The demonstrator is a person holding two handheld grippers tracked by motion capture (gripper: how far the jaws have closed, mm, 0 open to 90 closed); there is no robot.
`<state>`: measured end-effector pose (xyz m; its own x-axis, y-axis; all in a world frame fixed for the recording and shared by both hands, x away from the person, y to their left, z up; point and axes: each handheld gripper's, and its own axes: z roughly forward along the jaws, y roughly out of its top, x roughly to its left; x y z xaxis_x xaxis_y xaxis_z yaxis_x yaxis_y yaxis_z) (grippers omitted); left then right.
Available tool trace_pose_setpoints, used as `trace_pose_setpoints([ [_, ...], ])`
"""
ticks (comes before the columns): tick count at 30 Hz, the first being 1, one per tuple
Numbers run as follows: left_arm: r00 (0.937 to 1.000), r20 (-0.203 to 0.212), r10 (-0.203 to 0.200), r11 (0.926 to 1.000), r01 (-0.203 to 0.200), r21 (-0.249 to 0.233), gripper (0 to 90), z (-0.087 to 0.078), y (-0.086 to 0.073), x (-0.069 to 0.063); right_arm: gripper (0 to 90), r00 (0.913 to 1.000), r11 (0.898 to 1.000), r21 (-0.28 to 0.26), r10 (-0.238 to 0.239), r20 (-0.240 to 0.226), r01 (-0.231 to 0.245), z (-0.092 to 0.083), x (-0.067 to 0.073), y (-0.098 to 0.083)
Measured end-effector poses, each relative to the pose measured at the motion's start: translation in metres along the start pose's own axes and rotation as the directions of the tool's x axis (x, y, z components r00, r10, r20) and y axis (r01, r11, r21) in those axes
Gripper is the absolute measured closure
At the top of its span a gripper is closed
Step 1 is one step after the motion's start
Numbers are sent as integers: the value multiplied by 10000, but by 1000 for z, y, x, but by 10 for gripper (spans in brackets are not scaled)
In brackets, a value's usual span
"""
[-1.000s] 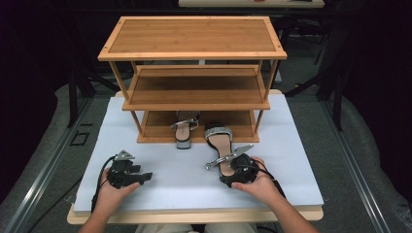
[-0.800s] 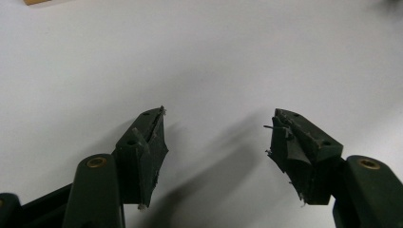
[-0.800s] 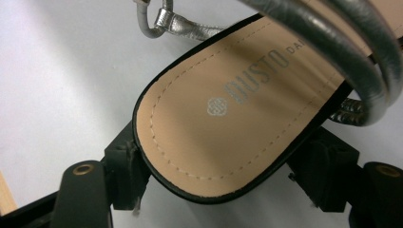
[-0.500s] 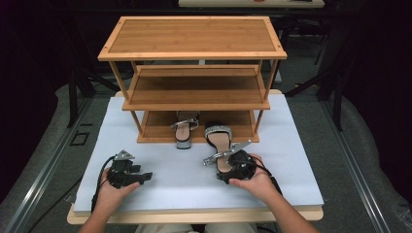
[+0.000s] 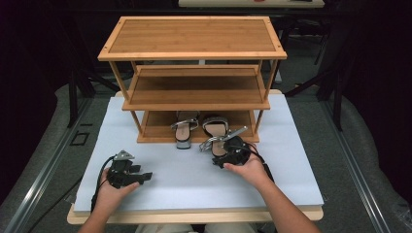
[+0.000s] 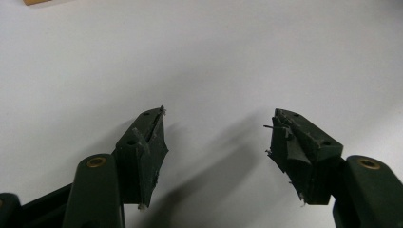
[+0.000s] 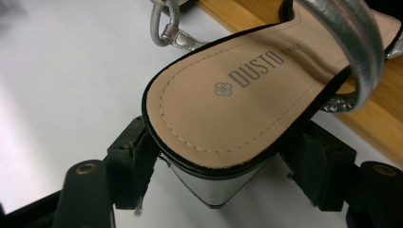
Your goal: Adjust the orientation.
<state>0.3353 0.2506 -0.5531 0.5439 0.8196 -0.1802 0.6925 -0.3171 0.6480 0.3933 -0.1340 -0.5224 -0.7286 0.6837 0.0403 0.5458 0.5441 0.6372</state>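
A silver-strapped sandal (image 7: pixel 228 109) with a tan insole and a block heel lies with its toe on the bottom shelf (image 5: pixel 155 128) of a wooden rack; its heel hangs over the white mat. My right gripper (image 7: pixel 228 166) is shut on that heel, one jaw on each side of it. In the high view the right gripper (image 5: pixel 228 150) sits just in front of the rack, with the sandal (image 5: pixel 216 127) ahead of it. A matching sandal (image 5: pixel 183 128) lies beside it on the same shelf. My left gripper (image 5: pixel 141 177) rests at the near left of the mat, and its jaws (image 6: pixel 216 137) are open with nothing between them.
The three-tier wooden rack (image 5: pixel 194 48) stands at the back of the white mat (image 5: pixel 194 184); its top and middle shelves are bare. The rack's right front post (image 5: pixel 256 124) stands close to the held sandal. Dark floor and metal frames surround the table.
My right gripper has carried the sandal away from the person, towards the rack, so its toe now reaches further onto the bottom shelf. The left gripper has stayed still.
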Motion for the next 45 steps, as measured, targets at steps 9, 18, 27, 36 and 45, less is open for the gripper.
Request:
trace_pose_setpoints([
  [9, 10000, 52, -43, 10000, 43, -19, 362, 0, 0, 1, 299, 9998, 9997, 68, 218, 42, -218, 12, -14, 10],
  [18, 9999, 123, -42, 10000, 42, -28, 362, 0, 0, 2, 301, 10000, 9999, 80, 66, -67, -66, 16, -32, 24],
  [27, 10000, 83, -5, 10000, 6, -45, 362, 0, 0, 2, 301, 9998, 9995, 277, -140, 108, 137, 25, -41, 35],
  [36, 9999, -15, 168, 9998, -168, -52, 370, 0, -1, -1, 300, 9989, 9986, 253, 459, 117, -462, 35, -47, 36],
  [45, 9998, 16, 197, 9990, -196, -401, 388, 1, 11, -5, 333, 9974, 9978, 72, 658, 290, -660, 23, -44, 35],
])
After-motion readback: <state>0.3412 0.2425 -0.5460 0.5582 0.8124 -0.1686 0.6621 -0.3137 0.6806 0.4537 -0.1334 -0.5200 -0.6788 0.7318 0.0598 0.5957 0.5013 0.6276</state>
